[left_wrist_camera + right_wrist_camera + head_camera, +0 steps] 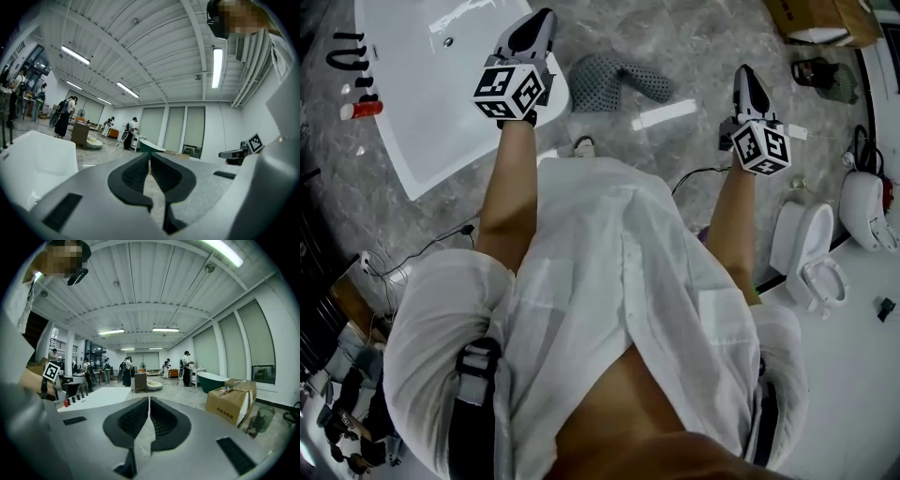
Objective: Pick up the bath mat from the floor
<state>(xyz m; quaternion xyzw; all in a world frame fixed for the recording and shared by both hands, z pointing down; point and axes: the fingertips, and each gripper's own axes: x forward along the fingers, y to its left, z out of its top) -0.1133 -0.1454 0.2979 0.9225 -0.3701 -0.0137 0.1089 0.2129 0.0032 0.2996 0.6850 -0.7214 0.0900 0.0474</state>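
Note:
The bath mat [614, 80], grey and dotted, lies crumpled on the marble floor between my two grippers in the head view. My left gripper [542, 19] is held above the floor just left of the mat, not touching it. In the left gripper view its pads [149, 157] meet at the tips with nothing between them. My right gripper [748, 73] hangs to the mat's right, well apart from it. Its jaws [149, 399] are shut, and I see no object gripped. Both gripper views look level across the room, so neither shows the mat.
A white bathtub [422, 84] lies at the left beside my left gripper, with a red-capped bottle [361, 110] on its edge. A cardboard box [825, 19] stands at the back right and a toilet [811, 253] at the right. Cables run over the floor.

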